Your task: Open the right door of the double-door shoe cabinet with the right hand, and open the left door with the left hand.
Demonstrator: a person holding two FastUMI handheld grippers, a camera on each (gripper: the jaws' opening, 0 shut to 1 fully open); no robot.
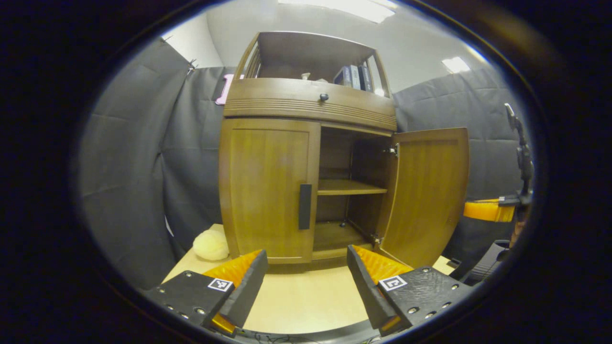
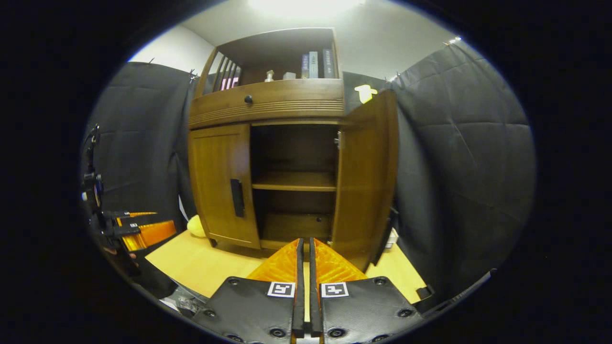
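The right gripper [image 2: 304, 248] is pinched closed on nothing; the left gripper [image 1: 306, 265] gapes wide. Right door [image 1: 425, 191] open, left door [image 1: 267, 191] closed.

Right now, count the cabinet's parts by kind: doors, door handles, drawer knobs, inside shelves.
Doors: 2, left door closed, right door open
Door handles: 1
Drawer knobs: 1
Inside shelves: 1
Total: 5
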